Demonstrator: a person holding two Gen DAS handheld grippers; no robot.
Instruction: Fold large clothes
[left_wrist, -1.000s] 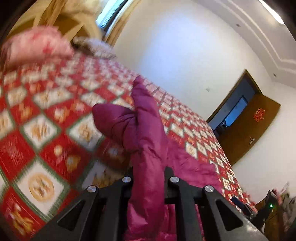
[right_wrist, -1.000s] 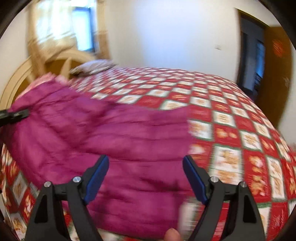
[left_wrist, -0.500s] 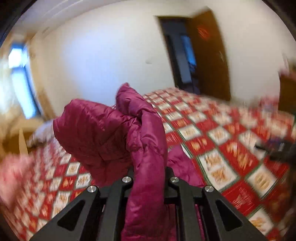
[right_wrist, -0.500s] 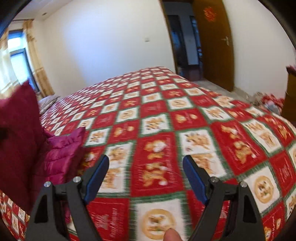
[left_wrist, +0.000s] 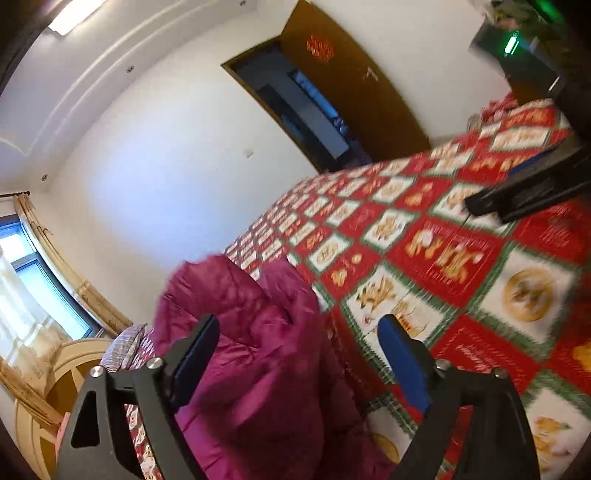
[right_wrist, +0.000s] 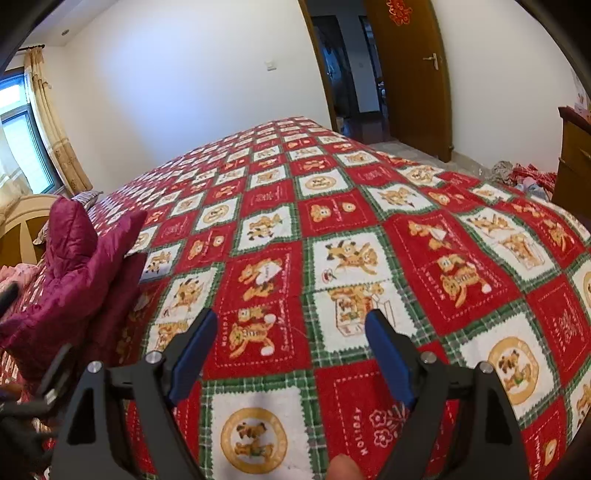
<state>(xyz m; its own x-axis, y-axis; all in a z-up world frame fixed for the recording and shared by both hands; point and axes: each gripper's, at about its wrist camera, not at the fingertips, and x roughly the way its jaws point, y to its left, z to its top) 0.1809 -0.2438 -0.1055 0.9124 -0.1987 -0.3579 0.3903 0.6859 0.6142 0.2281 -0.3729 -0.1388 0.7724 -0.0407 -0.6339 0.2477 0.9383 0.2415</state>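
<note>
1. Bedroom with white walls and a brown door; a red, white and green checked bedspread covers the whole bed and serves as the folding surface.
2. Magenta puffer jacket lies bunched in a heap at the near left of the bed, towards the headboard, part of it standing up in a peak.
3. Left claw has just been opening — its jaws now stand wide, with jacket cloth lying between them but not pinched.
4. Right claw is spread wide and empty, above bare bedspread to the right of the jacket.
5. Judgement: the garment was just dropped, so the step is laying it flat.
6. To do it well, take two separate edges — hem or shoulders — and draw them apart over the free bedspread before any fold; pinch only one layer.
</note>
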